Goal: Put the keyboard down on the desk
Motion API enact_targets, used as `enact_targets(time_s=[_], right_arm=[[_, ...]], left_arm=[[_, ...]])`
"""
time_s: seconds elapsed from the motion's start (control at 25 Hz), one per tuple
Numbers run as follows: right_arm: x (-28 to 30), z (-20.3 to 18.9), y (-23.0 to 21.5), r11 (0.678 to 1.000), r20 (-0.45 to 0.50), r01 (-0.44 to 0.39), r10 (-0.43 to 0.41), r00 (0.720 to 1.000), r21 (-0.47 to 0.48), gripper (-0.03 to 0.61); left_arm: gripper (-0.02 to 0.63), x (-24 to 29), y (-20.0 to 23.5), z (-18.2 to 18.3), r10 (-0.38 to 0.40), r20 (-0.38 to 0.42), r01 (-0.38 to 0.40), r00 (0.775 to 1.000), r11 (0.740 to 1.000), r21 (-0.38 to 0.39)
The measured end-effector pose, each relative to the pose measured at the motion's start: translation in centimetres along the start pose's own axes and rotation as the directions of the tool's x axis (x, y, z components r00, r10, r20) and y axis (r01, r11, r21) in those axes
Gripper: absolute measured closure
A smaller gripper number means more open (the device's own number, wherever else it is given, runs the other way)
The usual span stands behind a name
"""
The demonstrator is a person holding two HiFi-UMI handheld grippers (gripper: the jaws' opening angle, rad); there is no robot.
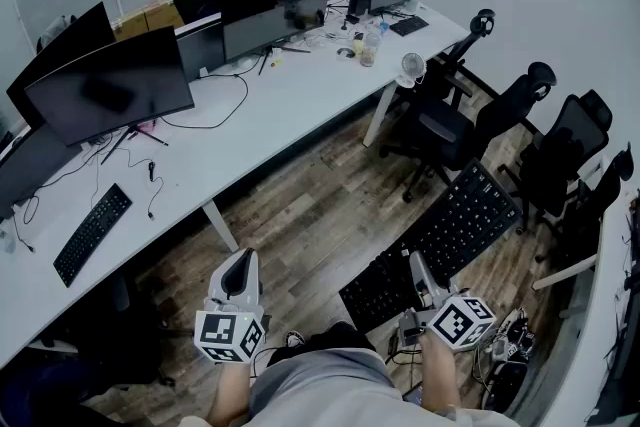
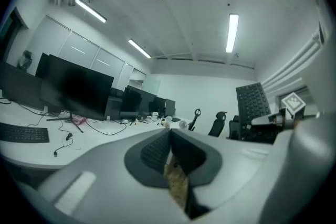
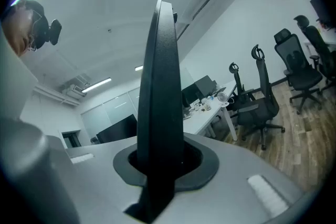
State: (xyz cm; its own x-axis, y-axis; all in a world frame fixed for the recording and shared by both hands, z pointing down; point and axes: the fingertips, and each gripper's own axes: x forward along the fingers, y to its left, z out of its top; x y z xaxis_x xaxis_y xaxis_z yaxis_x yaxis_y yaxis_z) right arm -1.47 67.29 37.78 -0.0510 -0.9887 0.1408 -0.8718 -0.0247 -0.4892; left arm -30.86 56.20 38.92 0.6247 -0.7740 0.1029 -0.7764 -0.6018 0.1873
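Our right claw [image 1: 419,269] gripped the near end of the keyboard [image 1: 455,230], which we judged stiff and light but long; our left claw [image 1: 242,263] was clenched empty

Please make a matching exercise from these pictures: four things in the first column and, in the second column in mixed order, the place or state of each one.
Things
1. left hand-held gripper
2. right hand-held gripper
3. small white fan
4. second keyboard, in front of the curved monitor

Places or states
A. shut on the black keyboard, above the wooden floor
B. stands at the desk end nearest the chairs
C. shut, nothing between its jaws
D. lies flat on the white desk

Pairs: 1-C, 2-A, 3-B, 4-D
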Motion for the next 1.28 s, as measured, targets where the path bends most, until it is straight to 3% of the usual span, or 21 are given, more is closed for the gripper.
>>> enact_targets(time_s=[0.32,0.76,1.28], right_arm=[[-0.4,0.1,0.8,0.999,-0.005,-0.008,0.008,1.000,-0.034,0.508],[0.6,0.3,-0.9,0.998,0.018,-0.038,0.039,0.999,-0.056,0.509],[11.5,5.8,-7.2,0.995,0.006,-0.100,0.100,0.995,-0.027,0.509]], left_arm=[[0.614,-0.7,-0.1,0.5,0.011,0.005,-0.011,1.000,1.000,-0.011],[0.614,1.6,-3.1,-0.2,-0.050,-0.013,0.050,0.999,0.999,0.022],[0.614,14.7,-4.0,3.1,-0.007,-0.014,0.008,1.000,0.999,0.051]])
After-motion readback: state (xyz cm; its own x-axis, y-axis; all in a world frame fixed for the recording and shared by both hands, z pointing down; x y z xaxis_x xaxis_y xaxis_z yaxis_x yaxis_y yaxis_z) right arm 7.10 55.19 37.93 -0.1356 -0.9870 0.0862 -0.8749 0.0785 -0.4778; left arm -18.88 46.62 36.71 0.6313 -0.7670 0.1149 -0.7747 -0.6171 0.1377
